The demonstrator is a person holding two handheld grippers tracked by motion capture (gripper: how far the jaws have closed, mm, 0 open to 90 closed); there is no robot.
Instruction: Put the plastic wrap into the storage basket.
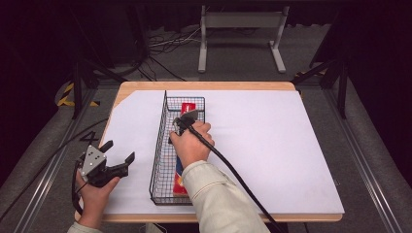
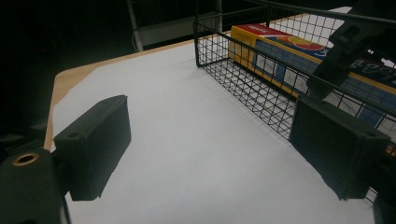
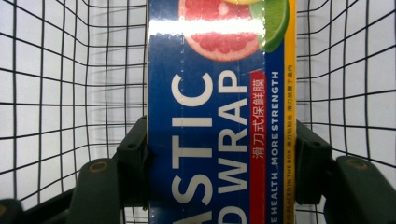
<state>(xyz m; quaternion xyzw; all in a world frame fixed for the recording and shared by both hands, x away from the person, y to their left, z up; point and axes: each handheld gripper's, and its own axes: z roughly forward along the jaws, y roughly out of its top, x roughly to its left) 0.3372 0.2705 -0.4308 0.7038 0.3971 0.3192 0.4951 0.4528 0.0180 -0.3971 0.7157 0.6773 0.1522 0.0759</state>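
A long blue, red and yellow box of plastic wrap (image 1: 187, 108) (image 3: 215, 93) lies lengthwise in a narrow black wire basket (image 1: 158, 160) on the white sheet. My right gripper (image 1: 187, 119) (image 3: 222, 149) reaches down into the basket, and its jaws press against the two long sides of the box, shut on it. The hand covers the middle of the box. My left gripper (image 1: 119, 151) (image 2: 210, 121) hovers over the sheet to the left of the basket (image 2: 243, 74), open with nothing between its jaws. Beyond it, the box (image 2: 280, 51) lies inside the wire wall.
A white sheet (image 1: 262, 141) covers most of the wooden table (image 1: 204, 86). The right gripper's black cable (image 1: 233, 172) trails back over the front edge. A white metal frame (image 1: 240, 22) and loose cables stand on the floor behind the table.
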